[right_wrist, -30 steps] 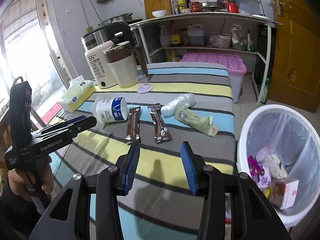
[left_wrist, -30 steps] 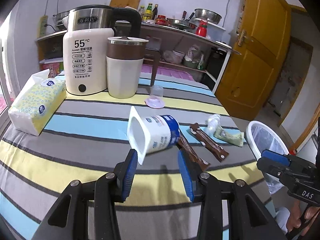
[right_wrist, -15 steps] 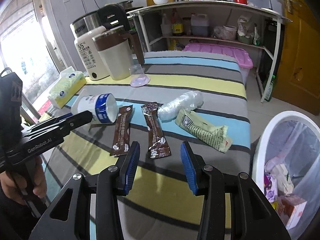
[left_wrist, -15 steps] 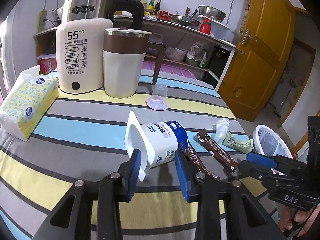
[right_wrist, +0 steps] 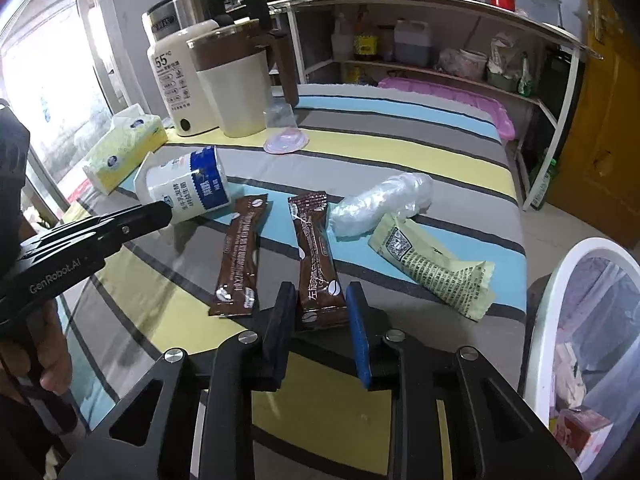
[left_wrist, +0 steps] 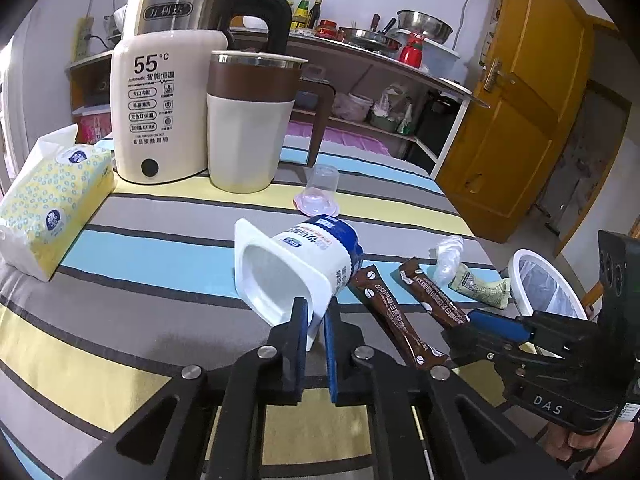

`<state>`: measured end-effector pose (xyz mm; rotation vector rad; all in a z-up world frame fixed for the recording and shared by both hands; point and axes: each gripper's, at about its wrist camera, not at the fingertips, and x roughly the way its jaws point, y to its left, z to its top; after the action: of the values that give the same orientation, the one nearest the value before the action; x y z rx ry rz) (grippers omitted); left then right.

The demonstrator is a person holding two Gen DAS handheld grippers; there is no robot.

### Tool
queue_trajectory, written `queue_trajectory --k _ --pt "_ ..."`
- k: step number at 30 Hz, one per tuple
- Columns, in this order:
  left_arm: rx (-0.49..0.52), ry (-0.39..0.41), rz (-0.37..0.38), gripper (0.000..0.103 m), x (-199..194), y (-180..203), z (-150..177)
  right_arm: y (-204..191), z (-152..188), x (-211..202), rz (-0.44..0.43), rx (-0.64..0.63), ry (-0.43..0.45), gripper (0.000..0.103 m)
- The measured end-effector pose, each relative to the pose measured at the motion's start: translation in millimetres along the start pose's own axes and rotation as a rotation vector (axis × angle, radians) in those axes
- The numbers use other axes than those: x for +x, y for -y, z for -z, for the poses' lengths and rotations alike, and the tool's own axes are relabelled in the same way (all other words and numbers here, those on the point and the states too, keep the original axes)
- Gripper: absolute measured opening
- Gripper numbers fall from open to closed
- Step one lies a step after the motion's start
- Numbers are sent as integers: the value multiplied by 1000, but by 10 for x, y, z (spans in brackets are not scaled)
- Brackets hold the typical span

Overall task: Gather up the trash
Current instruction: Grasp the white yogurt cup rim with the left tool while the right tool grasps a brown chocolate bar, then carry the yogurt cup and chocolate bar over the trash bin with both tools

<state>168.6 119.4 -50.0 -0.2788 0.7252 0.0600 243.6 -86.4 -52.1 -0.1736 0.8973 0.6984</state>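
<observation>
A white and blue yogurt cup (left_wrist: 304, 264) lies on its side on the striped table; it also shows in the right wrist view (right_wrist: 188, 188). My left gripper (left_wrist: 315, 332) is shut on the cup's rim. My right gripper (right_wrist: 320, 320) is partly open, its fingers either side of the near end of a brown coffee sachet (right_wrist: 318, 268). A second brown sachet (right_wrist: 240, 256) lies to its left. A crumpled clear plastic wrap (right_wrist: 384, 204) and a pale green wrapper (right_wrist: 436, 268) lie to the right.
A white bin (right_wrist: 584, 344) with trash inside stands off the table's right edge. A kettle (left_wrist: 160, 96), a brown and cream jug (left_wrist: 248, 120), a tissue pack (left_wrist: 52, 196) and a small clear cup (left_wrist: 320, 192) stand at the back of the table.
My left gripper moved forward and closed on the yogurt cup's rim. My right gripper moved forward and down to the right-hand brown sachet, its fingers narrowing around it.
</observation>
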Motion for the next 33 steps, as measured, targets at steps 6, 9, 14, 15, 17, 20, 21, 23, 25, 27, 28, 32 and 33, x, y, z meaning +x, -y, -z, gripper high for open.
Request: queue_trajectory --k 6,9,14,15,17,20,21,23,25,27,28,32,33 --pt "2 11 6 5 -99 -1 40 -3 74 -105 -17 29 22 27" --pt "3 13 10 5 -157 13 77 -9 134 -182 -23 42 31 27" --pt "13 16 21 5 -268 59 136 -22 221 -336 -27 60 52 27" --pt "15 18 25 5 -298 76 149 -23 242 -380 -26 64 59 27" --pt "18 20 32 5 -342 103 167 -20 270 -448 -23 70 69 27" --pt "28 23 45 5 -413 174 191 1 311 -572 -19 84 89 27" --pt "33 24 50 5 -430 201 195 9 329 -625 -16 91 98 27" --pt "42 25 59 5 -463 261 204 27 359 -705 -10 99 110 27" --pt "52 27 69 5 -486 326 207 37 382 -768 -5 106 119 27" --pt "63 28 81 5 -510 403 208 65 422 -858 5 114 132 27" --pt "70 29 88 5 -521 450 209 79 437 -888 8 117 136 27" --pt "100 27 116 5 -548 634 222 155 514 -1035 28 135 157 27" --pt "109 27 124 5 -551 690 226 185 536 -1077 34 143 162 27"
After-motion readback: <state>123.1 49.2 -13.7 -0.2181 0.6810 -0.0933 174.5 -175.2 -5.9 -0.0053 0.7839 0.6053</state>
